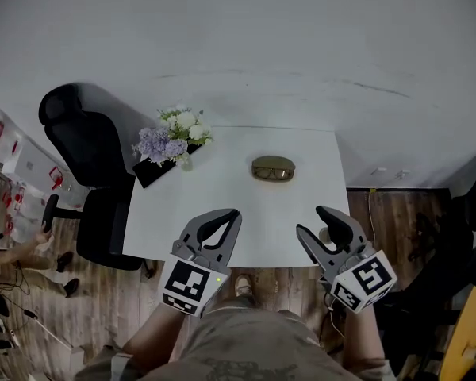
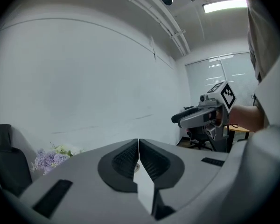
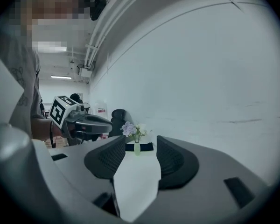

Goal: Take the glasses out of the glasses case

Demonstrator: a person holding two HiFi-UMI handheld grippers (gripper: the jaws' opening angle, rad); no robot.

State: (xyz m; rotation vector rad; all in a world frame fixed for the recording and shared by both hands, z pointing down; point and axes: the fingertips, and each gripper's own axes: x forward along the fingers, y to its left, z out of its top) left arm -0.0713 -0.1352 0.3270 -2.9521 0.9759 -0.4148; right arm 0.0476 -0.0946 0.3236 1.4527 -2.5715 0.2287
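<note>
A closed olive-gold glasses case [image 1: 273, 167] lies on the white table [image 1: 246, 221], toward its far middle. Both grippers hover over the table's near edge, well short of the case. My left gripper [image 1: 232, 216] [image 2: 138, 146] is shut, its ribbed pads pressed together with nothing between them. To its right, my right gripper [image 1: 310, 221] [image 3: 141, 146] stands open and empty, with bare tabletop showing through the gap. Each gripper view also catches the other gripper: the right gripper [image 2: 203, 116] and the left gripper [image 3: 81, 121]. I cannot make out the case in either gripper view.
A small vase of purple and white flowers [image 1: 174, 140] [image 3: 133, 130] [image 2: 51, 157] stands at the table's far left, beside a flat black object [image 1: 153, 170]. A black office chair [image 1: 87, 161] sits left of the table. A person's arm [image 1: 16, 252] shows at the left edge.
</note>
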